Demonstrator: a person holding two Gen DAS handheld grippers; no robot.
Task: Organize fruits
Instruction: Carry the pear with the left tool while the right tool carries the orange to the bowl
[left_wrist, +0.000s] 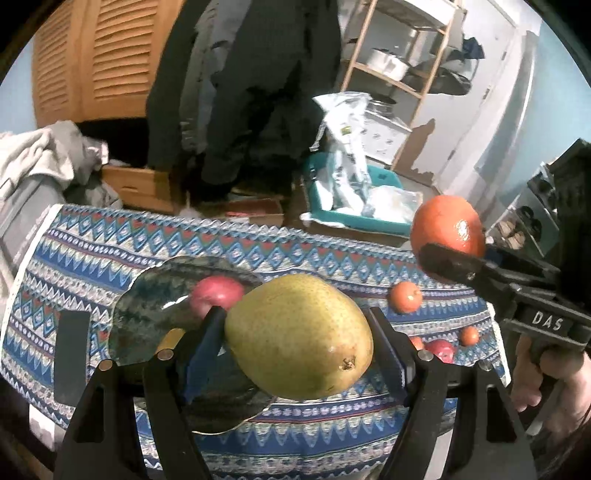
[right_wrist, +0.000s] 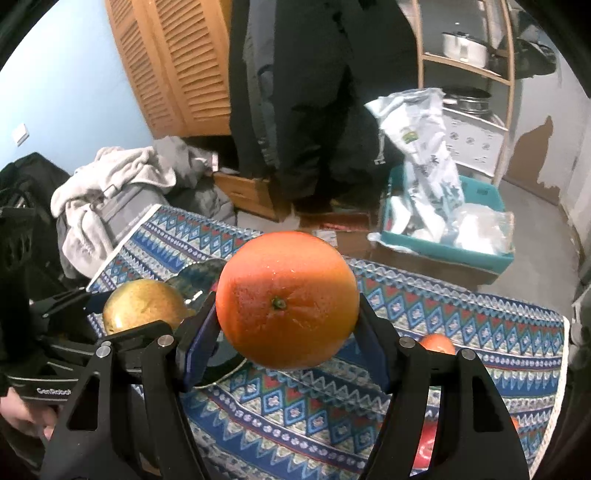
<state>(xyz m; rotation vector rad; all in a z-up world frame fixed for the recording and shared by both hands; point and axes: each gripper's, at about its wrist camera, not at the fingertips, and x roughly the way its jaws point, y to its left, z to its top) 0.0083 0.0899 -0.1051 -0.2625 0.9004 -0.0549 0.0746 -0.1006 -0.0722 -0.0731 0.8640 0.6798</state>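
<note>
the big yellow-green speckled pear (left_wrist: 299, 338) sits clamped between the fingers of the left gripper (left_wrist: 297, 332), held up above the dark green mottled plate (left_wrist: 155, 299). the round orange grapefruit-like fruit (right_wrist: 287, 300) is pinched the same way in the right gripper (right_wrist: 286, 325), raised over the blue, red and white zigzag tablecloth (right_wrist: 424, 306).

only the left wrist view shows a red apple (left_wrist: 216, 295) lying on the plate behind the pear, a small orange tangerine (left_wrist: 405, 297) loose on the cloth, and more small red and orange fruit near the cloth's right edge. it also catches the right gripper from the side, with the orange fruit in it.

the right wrist view shows the stem end of the orange fruit, and the pear off to its left, beside the plate's rim.
</note>
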